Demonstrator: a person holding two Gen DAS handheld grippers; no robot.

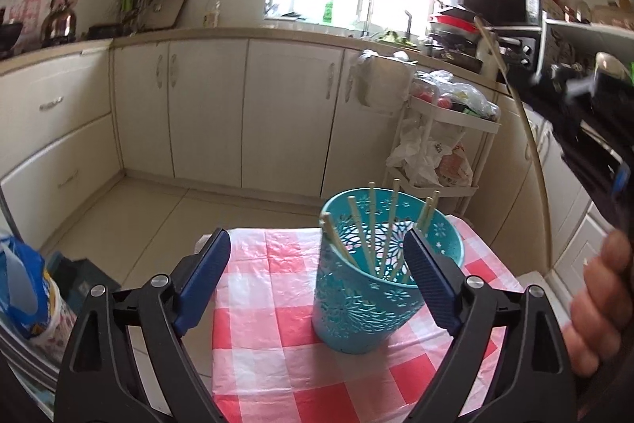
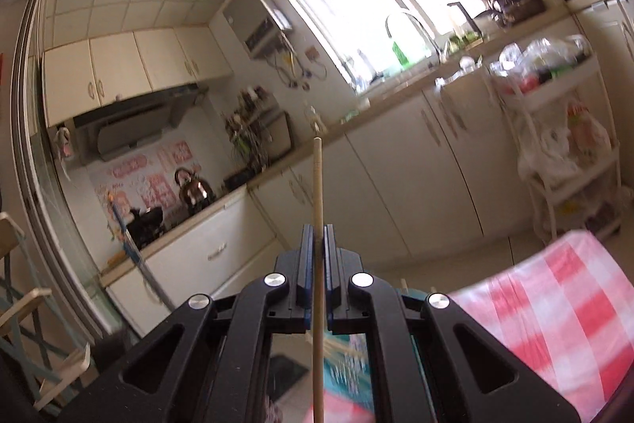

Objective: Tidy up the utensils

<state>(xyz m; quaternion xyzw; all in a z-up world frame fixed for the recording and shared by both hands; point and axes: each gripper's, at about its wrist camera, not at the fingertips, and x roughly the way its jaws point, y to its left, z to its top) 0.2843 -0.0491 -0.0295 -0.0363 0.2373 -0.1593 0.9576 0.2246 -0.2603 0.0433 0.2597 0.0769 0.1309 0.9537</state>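
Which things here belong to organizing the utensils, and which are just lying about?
Belong to the job:
- teal perforated plastic holder
- pale wooden chopsticks standing in it
- single wooden chopstick clamped in the right gripper

Just lying about:
- metal kettle
- white storage cart
- green bottle

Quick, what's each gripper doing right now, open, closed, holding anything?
Left gripper: open, empty, beside the teal holder.
Right gripper: shut on a chopstick.
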